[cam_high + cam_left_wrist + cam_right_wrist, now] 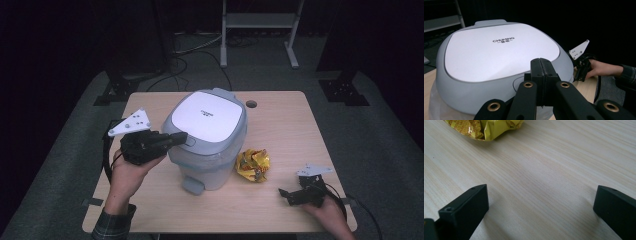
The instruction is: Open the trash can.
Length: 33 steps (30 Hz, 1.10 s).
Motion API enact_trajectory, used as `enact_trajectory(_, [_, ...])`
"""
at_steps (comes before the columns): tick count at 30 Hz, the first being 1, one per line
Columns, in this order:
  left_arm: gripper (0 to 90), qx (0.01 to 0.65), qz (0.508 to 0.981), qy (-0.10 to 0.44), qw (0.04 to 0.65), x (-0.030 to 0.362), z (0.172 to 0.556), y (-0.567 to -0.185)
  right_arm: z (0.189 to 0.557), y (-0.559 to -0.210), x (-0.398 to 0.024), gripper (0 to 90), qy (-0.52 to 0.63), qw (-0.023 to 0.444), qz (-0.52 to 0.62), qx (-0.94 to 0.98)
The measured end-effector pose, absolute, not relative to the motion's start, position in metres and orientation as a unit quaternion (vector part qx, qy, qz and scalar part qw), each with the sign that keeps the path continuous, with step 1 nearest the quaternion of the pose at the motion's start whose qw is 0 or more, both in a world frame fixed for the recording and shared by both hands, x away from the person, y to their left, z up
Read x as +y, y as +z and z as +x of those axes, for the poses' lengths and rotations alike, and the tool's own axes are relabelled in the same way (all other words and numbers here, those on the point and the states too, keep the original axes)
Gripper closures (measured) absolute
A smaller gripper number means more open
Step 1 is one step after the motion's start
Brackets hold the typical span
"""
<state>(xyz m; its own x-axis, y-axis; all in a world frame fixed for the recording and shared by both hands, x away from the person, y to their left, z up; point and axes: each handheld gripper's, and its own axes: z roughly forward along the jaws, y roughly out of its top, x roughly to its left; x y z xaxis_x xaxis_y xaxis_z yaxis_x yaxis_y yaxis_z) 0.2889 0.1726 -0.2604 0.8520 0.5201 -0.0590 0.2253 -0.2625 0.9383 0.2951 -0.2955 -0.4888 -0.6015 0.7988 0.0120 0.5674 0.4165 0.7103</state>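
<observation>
Left gripper (541, 65), jaws pressed together on nothing, tips at the front edge of the grey plastic pedal bin's (207, 160) white lid (499, 53), mid-table. Right gripper (294, 195), jaws spread wide and empty, low over the pale wooden table (544, 177), crumpled yellow foil wrapper (253, 164) beside the bin.

Smooth plastic bin (207, 137), glossy crinkled foil wrapper (253, 165), matt wood-grain table (285, 125).
</observation>
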Motion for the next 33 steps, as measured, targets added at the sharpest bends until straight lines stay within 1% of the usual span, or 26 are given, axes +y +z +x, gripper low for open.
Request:
enact_trajectory(15, [90.0, 0.245, 0.786, 0.135, 0.552, 0.1666, 0.2988, -0.2679, 0.2951, -0.4887, -0.2955, 0.0, 0.347, 0.167, 0.414, 0.825])
enact_trajectory(21, [90.0, 0.249, 0.788, 0.126, 0.548, 0.1671, 0.2986, -0.2689, 0.2951, -0.4888, -0.2955, 0.0, 0.347, 0.167, 0.414, 0.825])
enact_trajectory(26, [90.0, 0.248, 0.789, 0.135, 0.545, 0.1658, 0.2968, -0.2689, 0.2952, -0.4888, -0.2955, 0.0, 0.347, 0.167, 0.414, 0.825])
enact_trajectory(33, [89.5, 0.242, 0.785, 0.122, 0.557, 0.1694, 0.2971, -0.2697, 0.2951, -0.4888, -0.2955, 0.0, 0.347, 0.167, 0.414, 0.825])
